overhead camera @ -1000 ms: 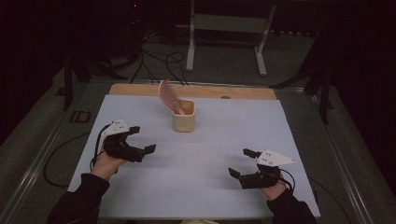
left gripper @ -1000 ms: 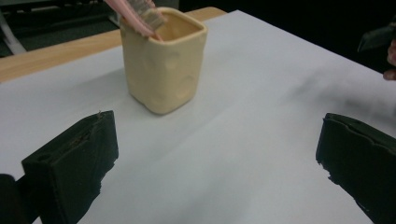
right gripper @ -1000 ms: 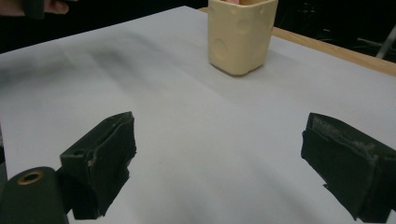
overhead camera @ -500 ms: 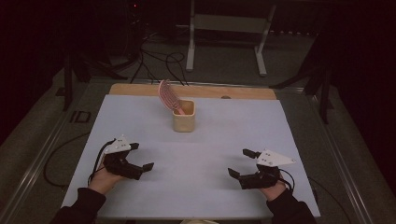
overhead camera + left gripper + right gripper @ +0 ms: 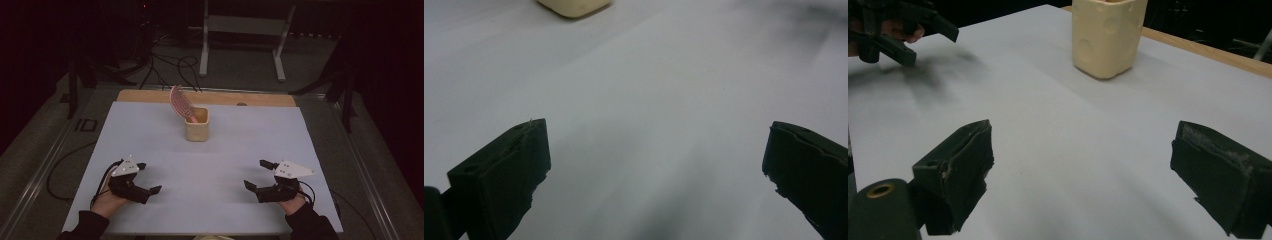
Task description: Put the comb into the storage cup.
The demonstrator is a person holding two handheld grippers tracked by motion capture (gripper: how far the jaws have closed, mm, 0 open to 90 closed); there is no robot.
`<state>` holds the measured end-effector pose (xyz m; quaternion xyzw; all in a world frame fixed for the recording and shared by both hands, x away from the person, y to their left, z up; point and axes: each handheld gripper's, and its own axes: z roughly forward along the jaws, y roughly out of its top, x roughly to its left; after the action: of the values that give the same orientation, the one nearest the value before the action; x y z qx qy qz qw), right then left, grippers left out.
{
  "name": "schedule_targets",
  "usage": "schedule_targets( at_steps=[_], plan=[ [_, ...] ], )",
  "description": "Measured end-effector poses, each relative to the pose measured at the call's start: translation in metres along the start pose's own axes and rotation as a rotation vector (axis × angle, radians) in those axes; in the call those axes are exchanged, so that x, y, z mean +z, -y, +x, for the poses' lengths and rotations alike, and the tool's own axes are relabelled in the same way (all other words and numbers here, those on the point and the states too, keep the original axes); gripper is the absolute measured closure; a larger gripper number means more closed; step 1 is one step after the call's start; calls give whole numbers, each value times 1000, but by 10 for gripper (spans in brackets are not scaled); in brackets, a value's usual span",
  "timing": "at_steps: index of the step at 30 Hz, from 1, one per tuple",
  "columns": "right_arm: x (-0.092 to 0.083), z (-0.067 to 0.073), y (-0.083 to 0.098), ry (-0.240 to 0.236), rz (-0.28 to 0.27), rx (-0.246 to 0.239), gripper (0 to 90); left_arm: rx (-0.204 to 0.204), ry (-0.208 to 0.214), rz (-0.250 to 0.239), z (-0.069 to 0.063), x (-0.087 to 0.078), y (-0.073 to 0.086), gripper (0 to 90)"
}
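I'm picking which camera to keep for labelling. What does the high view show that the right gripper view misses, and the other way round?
High view alone: the pink comb leaning out of the cup, the person's right hand, and the floor cables and metal stand beyond the table.

Right gripper view alone: round dimples on the cup's side, and its own two black jaws up close, set wide apart.

Both: the cream cup, the white table with its wooden far edge, and the left gripper, open.

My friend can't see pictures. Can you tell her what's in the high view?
A cream cup with a pink comb leaning out of it stands toward the far side of a white table. Nearer, a person's hands hold the left tool and right tool, both open and empty.
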<state>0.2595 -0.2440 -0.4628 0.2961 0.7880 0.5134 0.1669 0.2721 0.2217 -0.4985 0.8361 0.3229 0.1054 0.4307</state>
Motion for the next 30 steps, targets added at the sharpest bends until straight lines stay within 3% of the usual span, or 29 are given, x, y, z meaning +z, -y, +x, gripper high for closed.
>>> schedule_targets(
  at_steps=[5,16,26,30],
  plan=[
    [2,0,2,-7,6,-1,97,-14,5,7,0,-1,8,0],
    [4,-1,5,-8,15,-5,97,5,2,18,0,-7,17,0],
    [4,-4,9,-6,20,-5,97,-10,-14,-16,3,-16,21,0],
    [0,-9,19,-12,23,1,97,-10,-12,-27,2,-17,20,0]
  ],
)
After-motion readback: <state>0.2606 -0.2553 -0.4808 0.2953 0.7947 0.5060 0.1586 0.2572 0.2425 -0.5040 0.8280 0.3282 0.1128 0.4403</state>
